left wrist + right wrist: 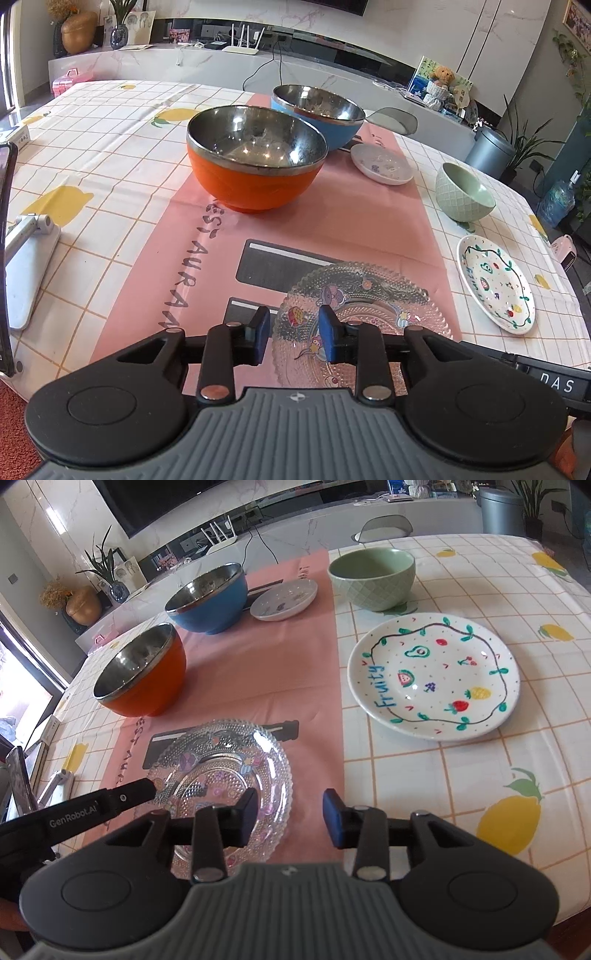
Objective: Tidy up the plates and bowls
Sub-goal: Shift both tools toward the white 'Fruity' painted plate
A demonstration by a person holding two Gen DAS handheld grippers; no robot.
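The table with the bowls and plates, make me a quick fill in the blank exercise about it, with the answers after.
1. The steel-lined bowl nearest the glass plate is ____ outside.
2. The white plate carries the word ____.
3. The green bowl stands on the ____ tablecloth, off the pink mat.
4. The small saucer sits beside the ____ bowl.

Answers: orange; Fruity; checked; blue

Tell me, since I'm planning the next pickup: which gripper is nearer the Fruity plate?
Right. The right gripper hovers open just short of the Fruity plate, between it and the glass plate. The left gripper hangs open over the glass plate, farther away.
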